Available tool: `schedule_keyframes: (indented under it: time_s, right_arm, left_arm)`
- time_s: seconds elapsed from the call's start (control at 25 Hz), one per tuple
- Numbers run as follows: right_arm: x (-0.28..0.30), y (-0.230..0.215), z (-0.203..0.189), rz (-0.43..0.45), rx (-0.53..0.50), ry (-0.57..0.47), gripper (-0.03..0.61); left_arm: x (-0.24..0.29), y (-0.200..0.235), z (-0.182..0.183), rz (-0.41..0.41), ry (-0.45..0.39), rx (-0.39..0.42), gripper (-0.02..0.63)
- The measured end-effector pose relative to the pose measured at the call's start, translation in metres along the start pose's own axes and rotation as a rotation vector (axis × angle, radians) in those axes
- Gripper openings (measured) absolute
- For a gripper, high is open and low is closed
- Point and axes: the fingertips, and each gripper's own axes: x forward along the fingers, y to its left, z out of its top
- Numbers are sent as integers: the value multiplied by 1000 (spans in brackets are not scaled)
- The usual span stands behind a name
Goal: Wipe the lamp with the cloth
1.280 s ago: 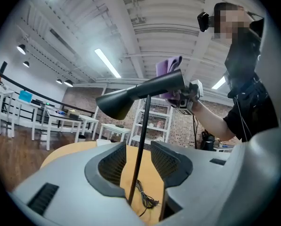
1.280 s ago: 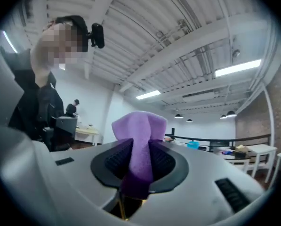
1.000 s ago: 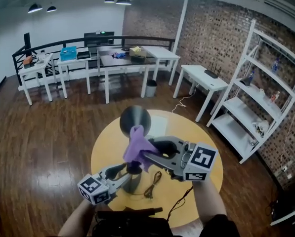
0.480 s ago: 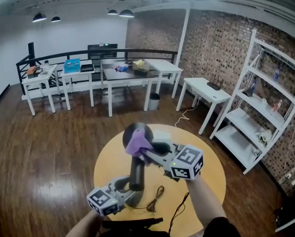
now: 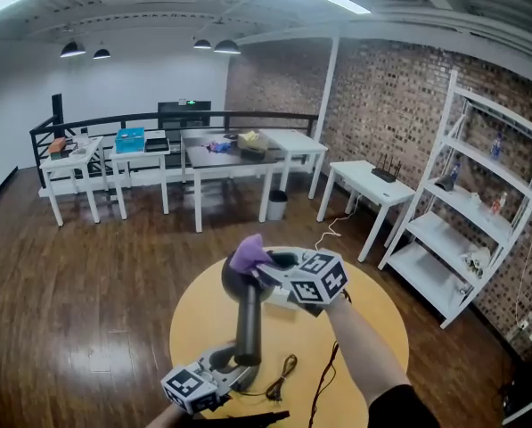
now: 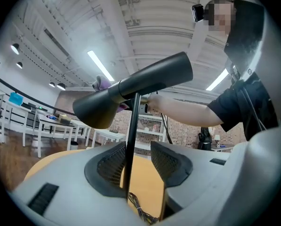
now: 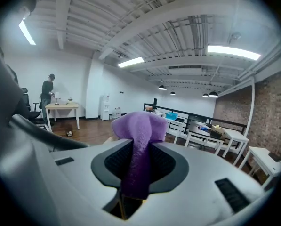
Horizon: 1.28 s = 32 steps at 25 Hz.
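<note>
Item: dark grey desk lamp with thin black stem and long cone shade (image 5: 246,324), on round yellow tabletop (image 5: 372,328), base twd near edge, shade mouth pointing far. Left gripper (image 6: 136,166): fingers apart, set round the stem low down; stem lies close to one pad w/ a clear gap to the other, so not clamped. Right gripper (image 7: 139,168): fingers closed tight on a fold of purple fleecy cloth (image 5: 247,254), cloth bunched at far top of the shade, on or just above it; contact not certain. Risks (est.): w/ stem loose, wiping pressure could swivel or tip the lamp; cloth held by narrow fold only, may drag out; coiled black cord (image 5: 282,370) beside base could snag. Containers: none on round table. Blue box (image 5: 130,139) on far left desk, contents n/k. Small white bin (image 5: 277,206) on far floor, contents not visible.
</note>
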Motion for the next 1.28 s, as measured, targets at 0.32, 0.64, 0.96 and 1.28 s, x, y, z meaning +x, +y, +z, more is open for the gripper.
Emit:
schedule_keyframes:
  time_s: [0.32,0.64,0.96,1.28]
  right_arm:
    - [11,-44,-17,-174,8,99,92]
    - [-46,23,11,-51,-196,78,92]
    - [-142,133,17,313,21,-319,92]
    - [-133,165,0,461,153,-483,92]
  left_arm:
    - [2,-2,0,37,6,-2,155]
    - [7,-1,0,38,-2,-4,152]
    - [1,0,2,36,-20,-34,152]
    - [-1,0,0,30,-24,-50,152]
